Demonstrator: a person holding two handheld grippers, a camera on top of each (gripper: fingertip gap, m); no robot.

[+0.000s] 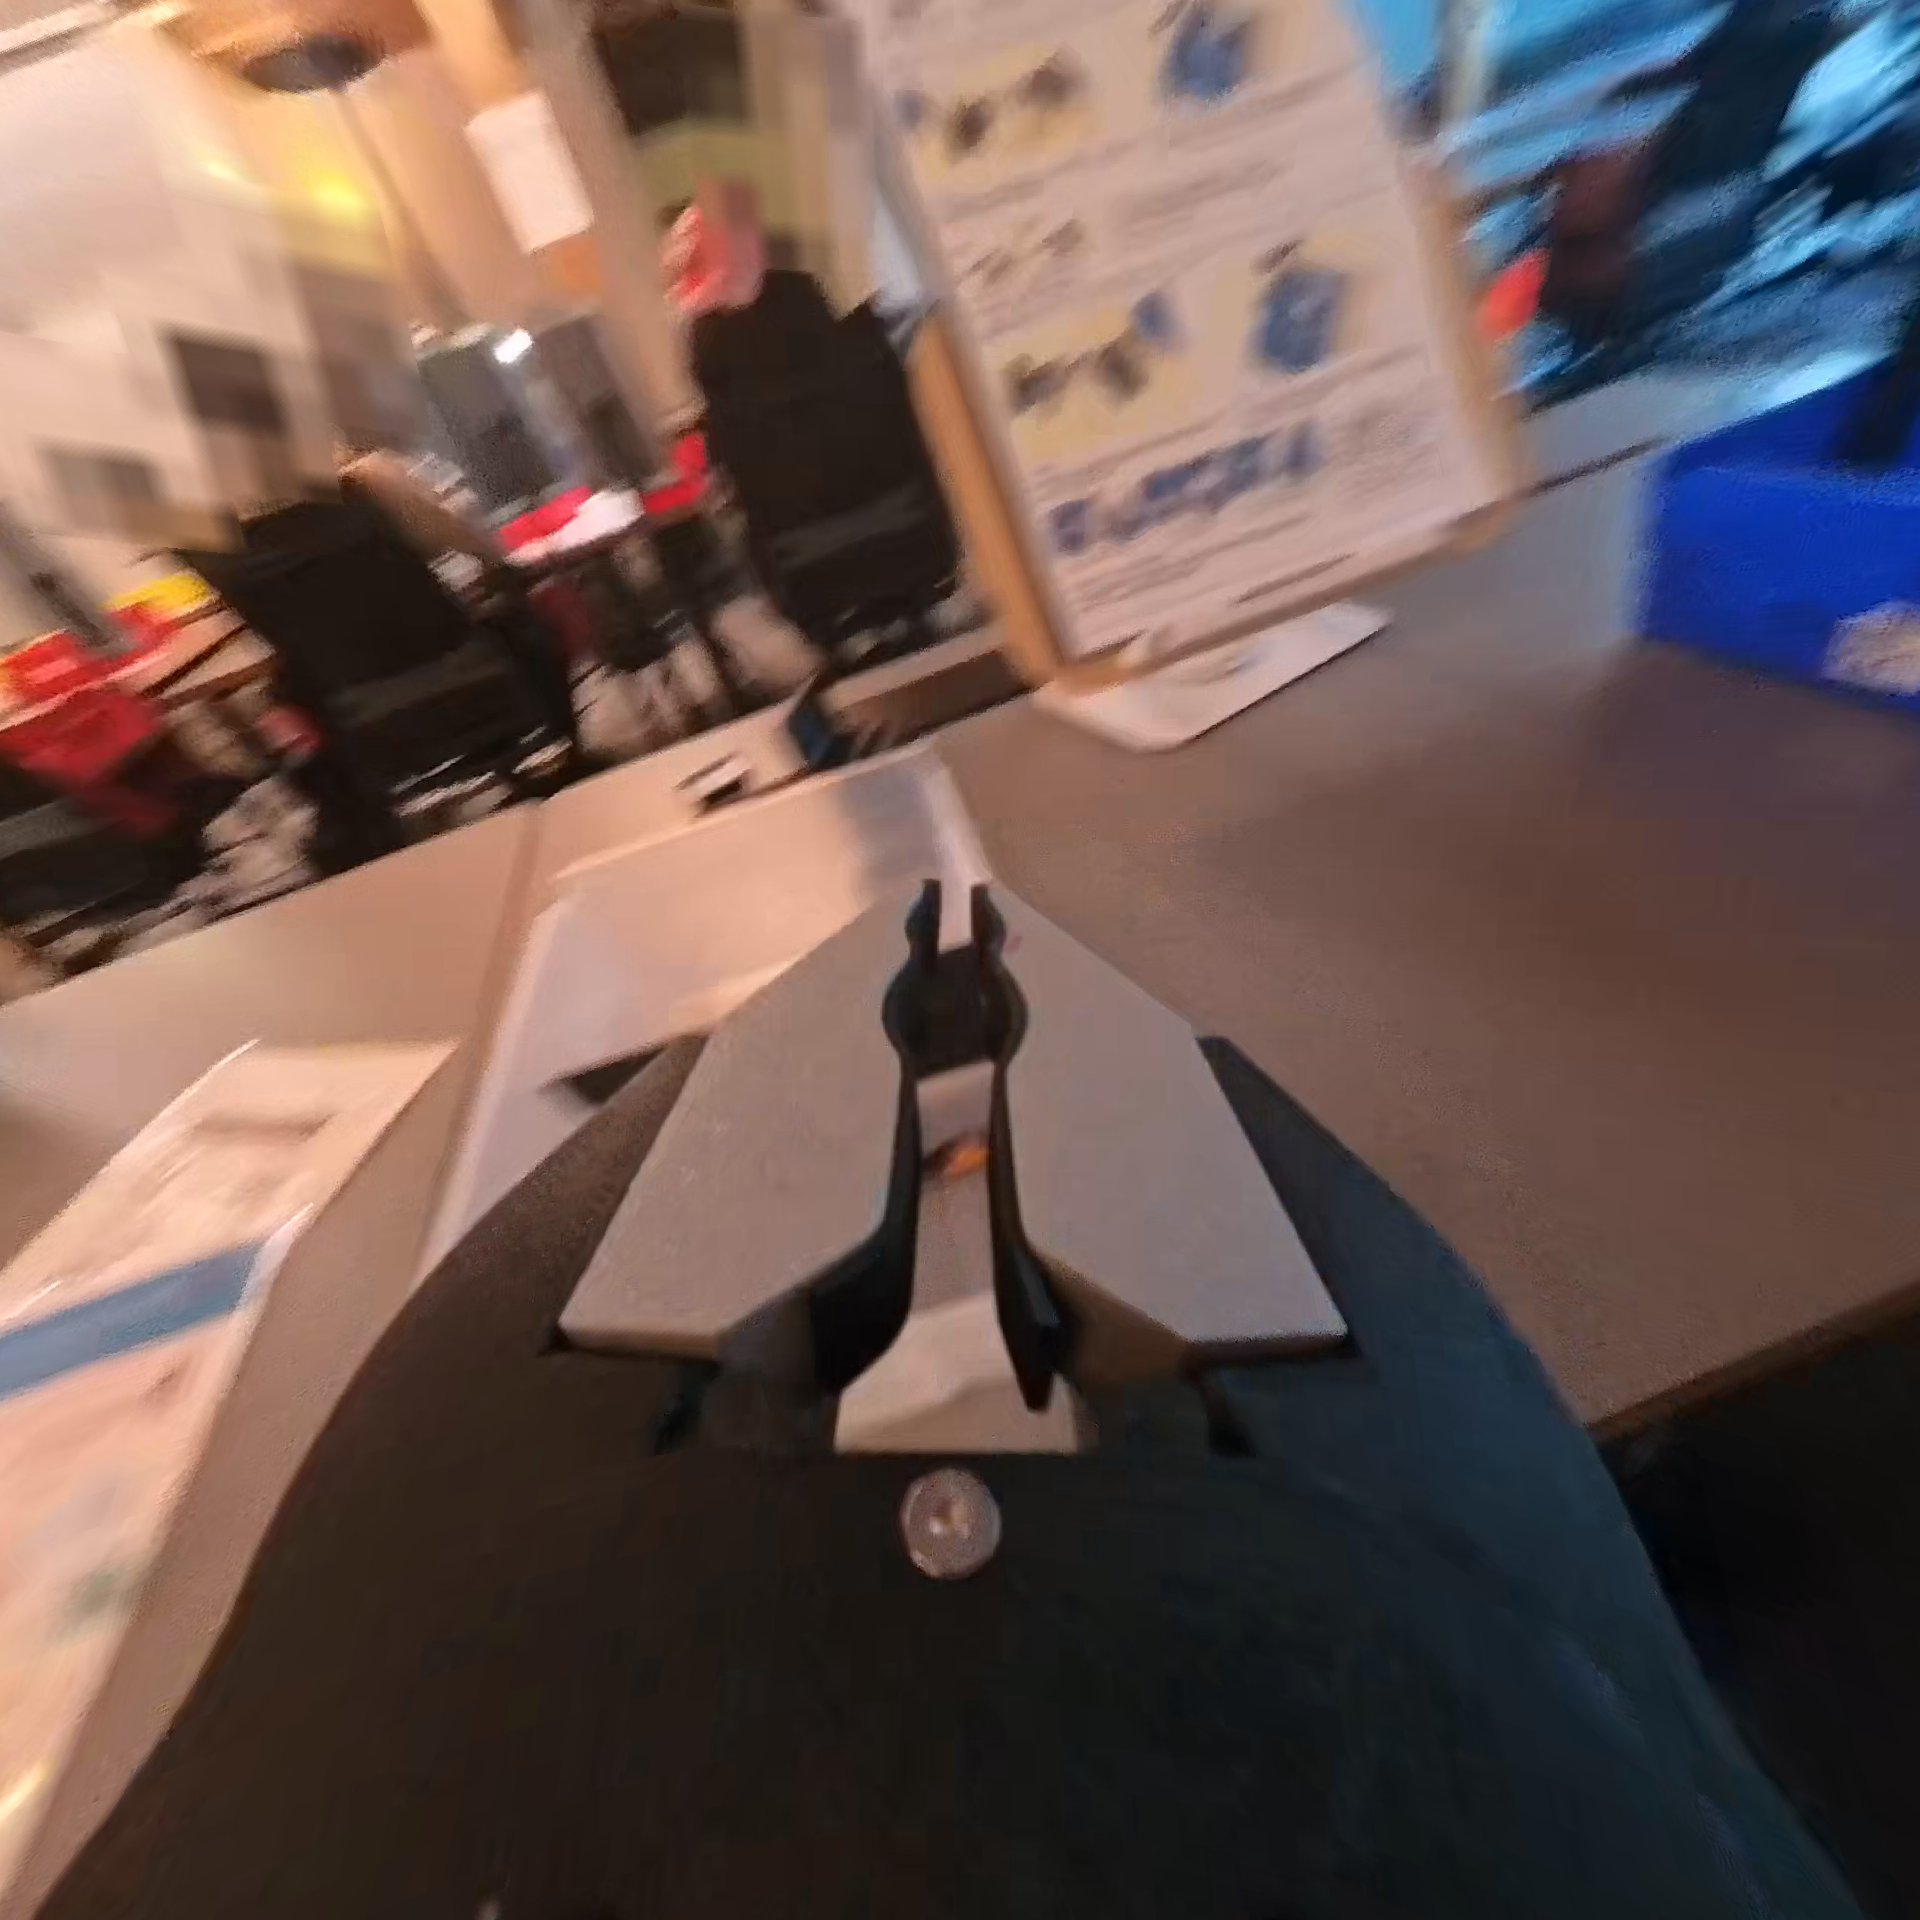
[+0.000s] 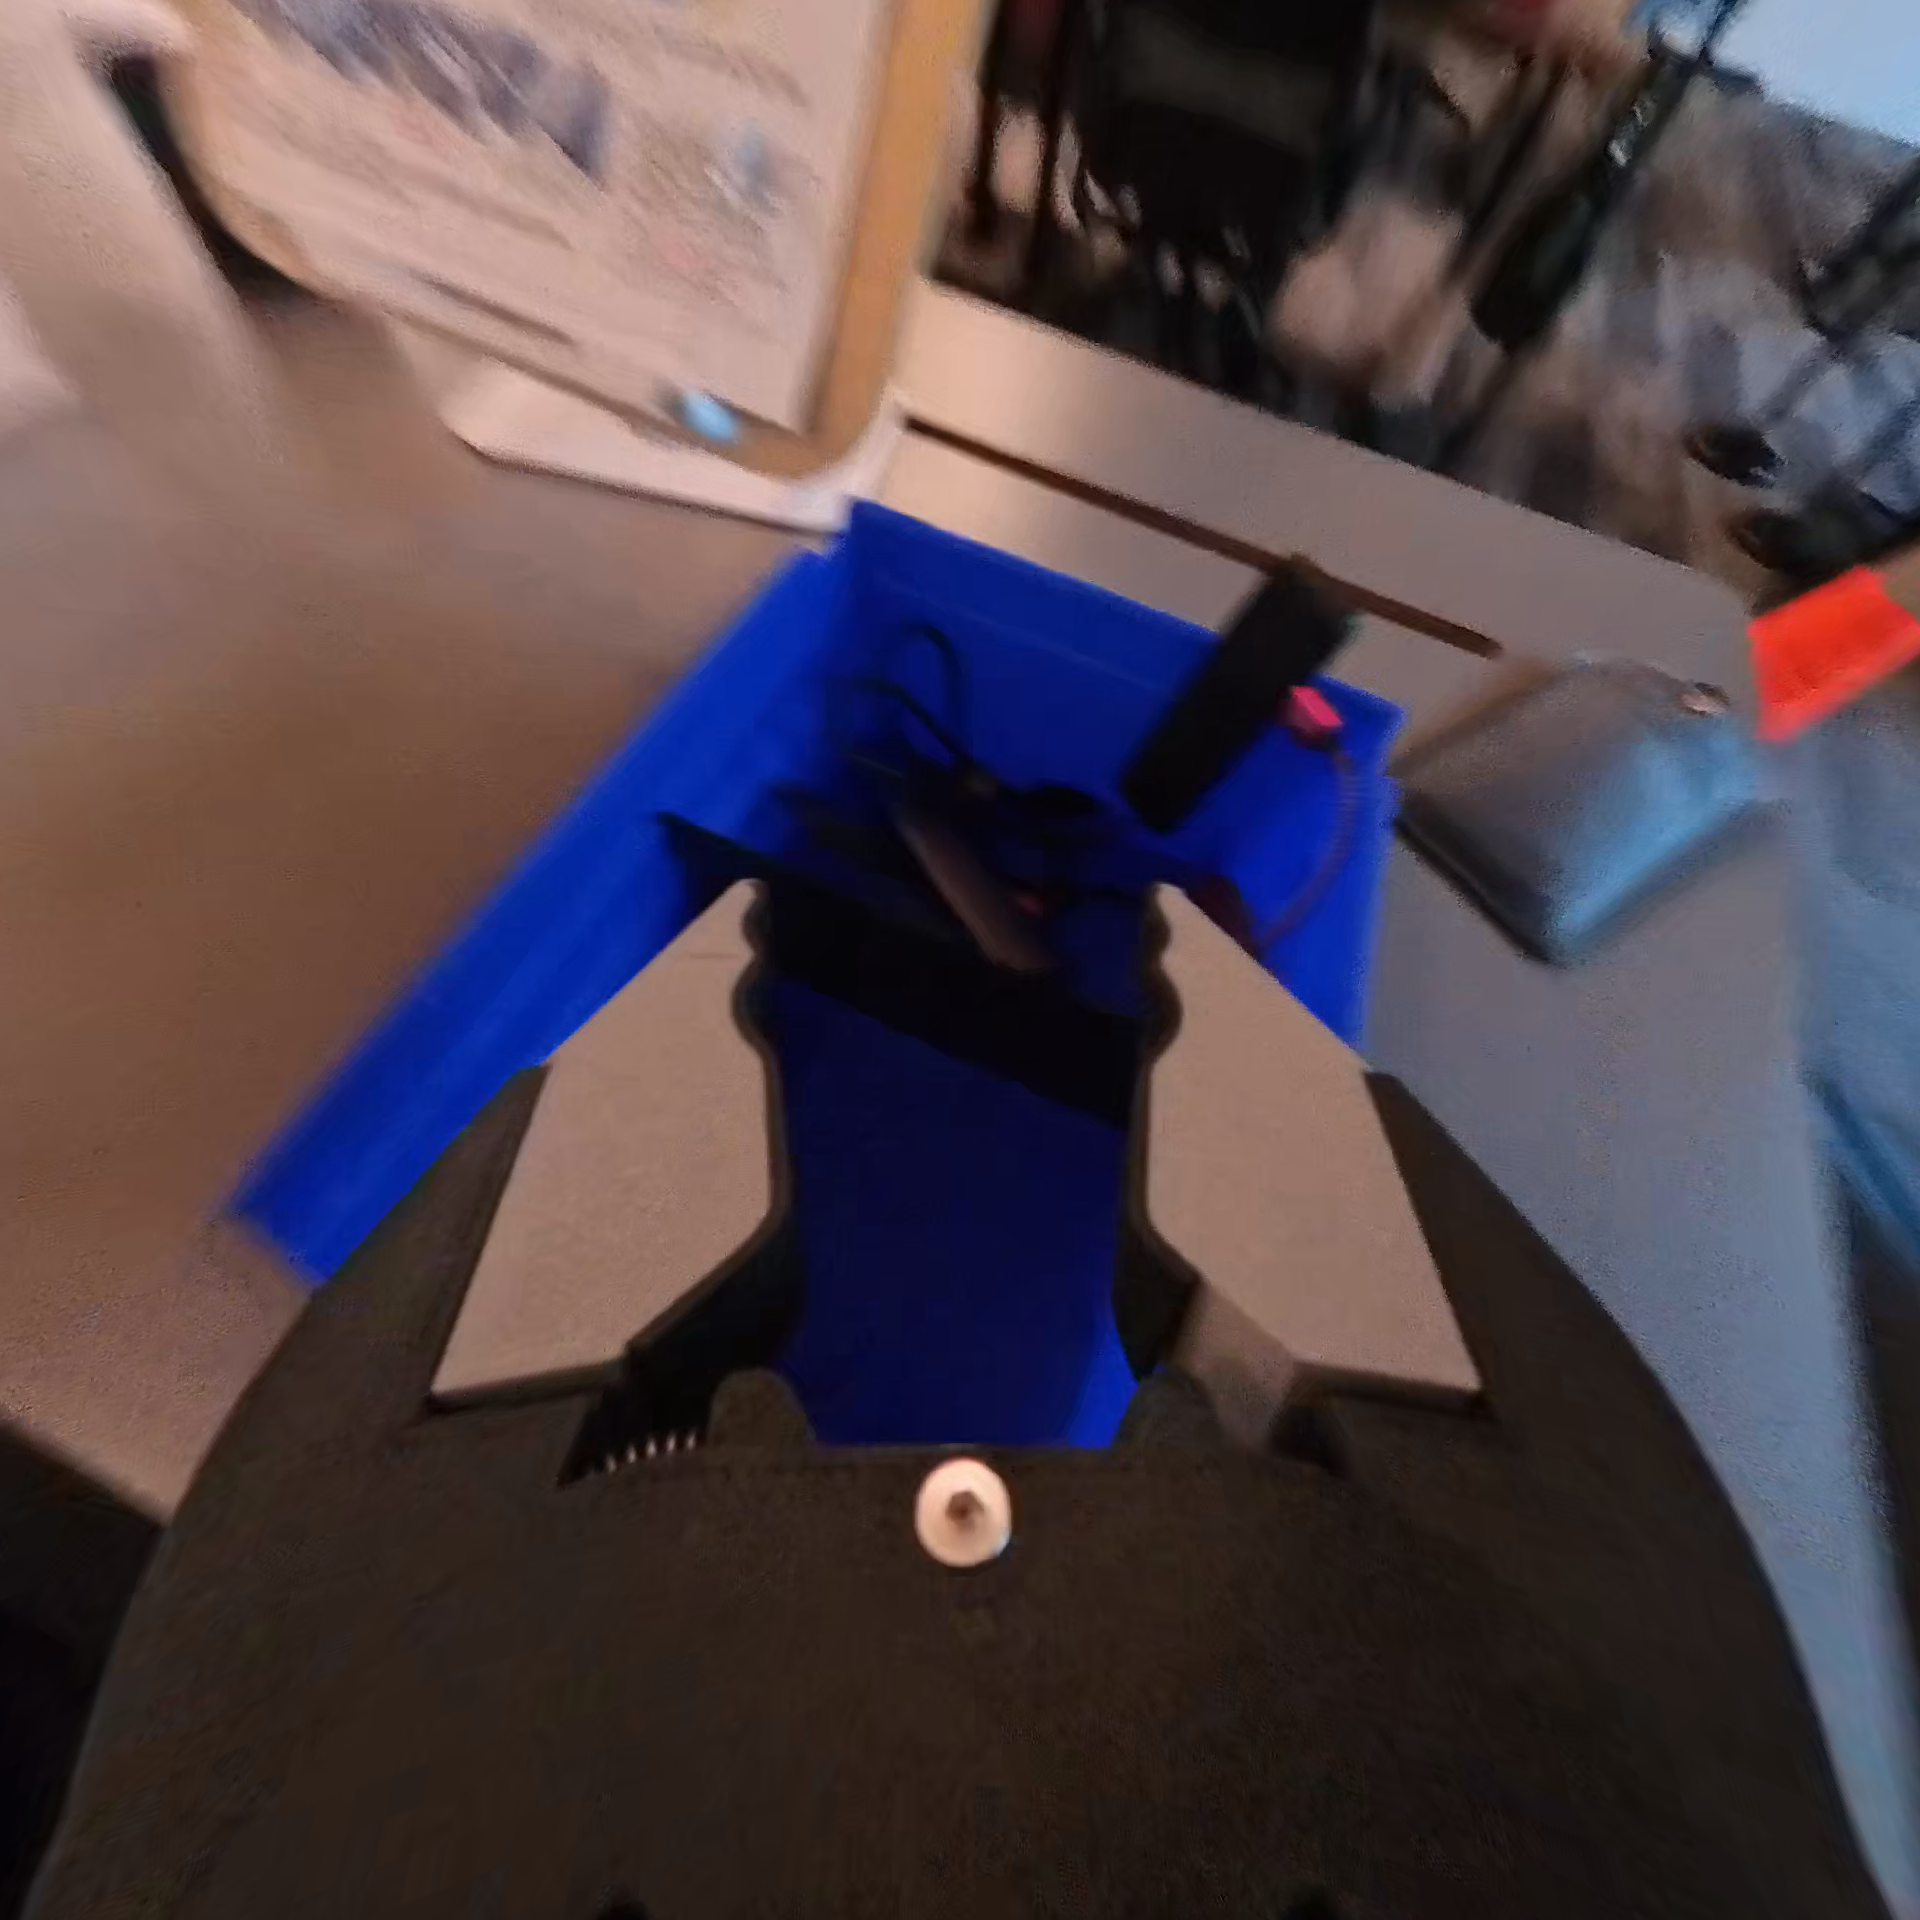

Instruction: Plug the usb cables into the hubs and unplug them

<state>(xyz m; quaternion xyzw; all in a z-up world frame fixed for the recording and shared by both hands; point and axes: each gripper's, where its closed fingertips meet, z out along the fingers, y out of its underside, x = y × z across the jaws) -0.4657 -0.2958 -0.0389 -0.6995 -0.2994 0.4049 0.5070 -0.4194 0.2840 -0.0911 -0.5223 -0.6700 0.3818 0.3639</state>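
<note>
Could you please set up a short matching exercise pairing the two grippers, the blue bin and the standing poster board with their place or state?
Things:
1. left gripper
2. right gripper
3. blue bin
4. poster board

Place or state:
a. holds dark cables and a black hub
b. fingers wide apart, over the bin
c. stands upright at the far side of the table
d. fingers nearly together, nothing between them

Pairs: 1-d, 2-b, 3-a, 4-c
</note>
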